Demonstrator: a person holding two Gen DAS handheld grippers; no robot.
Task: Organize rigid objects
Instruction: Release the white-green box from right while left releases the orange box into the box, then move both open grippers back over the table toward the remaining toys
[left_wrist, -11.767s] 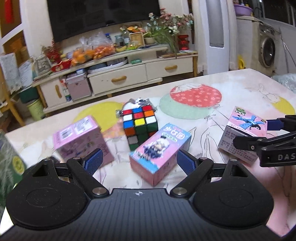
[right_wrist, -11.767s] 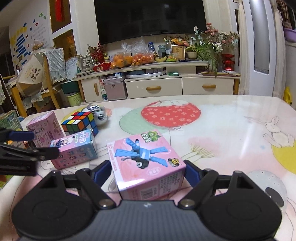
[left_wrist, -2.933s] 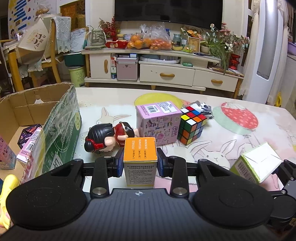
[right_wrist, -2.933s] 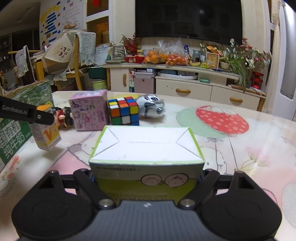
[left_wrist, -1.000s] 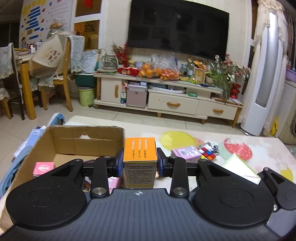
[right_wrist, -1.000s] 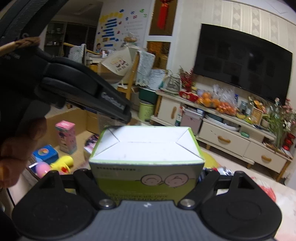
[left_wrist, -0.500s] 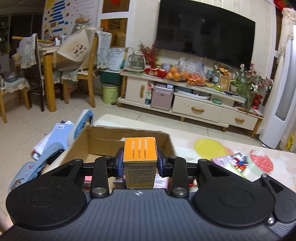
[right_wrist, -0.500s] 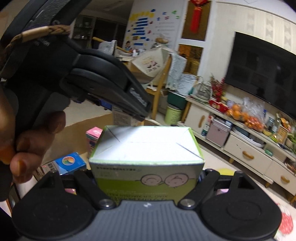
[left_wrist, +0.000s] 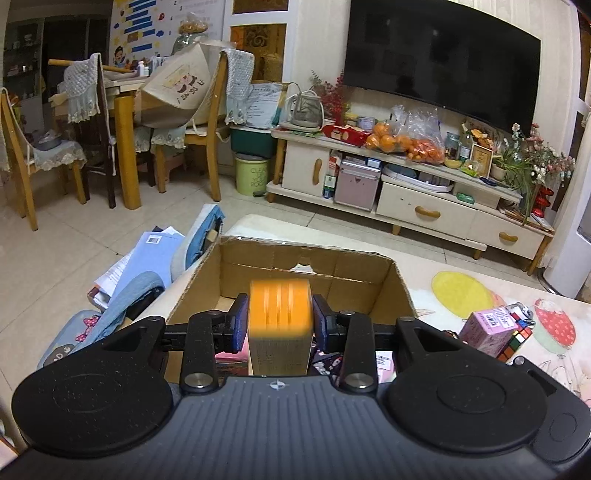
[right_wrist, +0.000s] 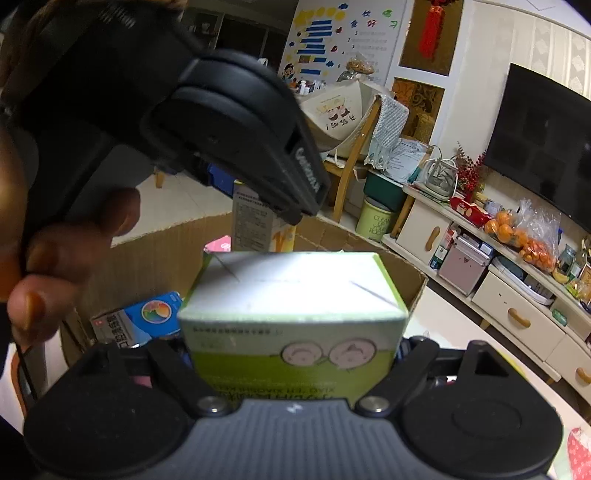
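Observation:
An orange-topped carton (left_wrist: 279, 306) stands between the pads of my left gripper (left_wrist: 279, 319), above the open cardboard box (left_wrist: 369, 264). The jaws are opening; narrow gaps show on both sides, and the carton is smeared by motion. In the right wrist view that carton (right_wrist: 255, 221) hangs under the left gripper's fingers (right_wrist: 295, 184), over the cardboard box (right_wrist: 413, 273). My right gripper (right_wrist: 293, 350) holds a green-and-white box (right_wrist: 295, 288) above the near rim; its jaws are starting to open, with the box still square between them. Its pads are hidden.
Inside the cardboard box lie a blue carton (right_wrist: 147, 317) and pink packets. A pink box (left_wrist: 487, 325) and a Rubik's cube (left_wrist: 515, 339) sit on the table at right. Papers and clothes (left_wrist: 147, 266) are piled left of the box. A person's hand (right_wrist: 66, 251) grips the left gripper.
The left pads have parted from the orange carton, which now blurs between them. The right gripper has come closer over the cardboard box, still carrying the green-and-white box.

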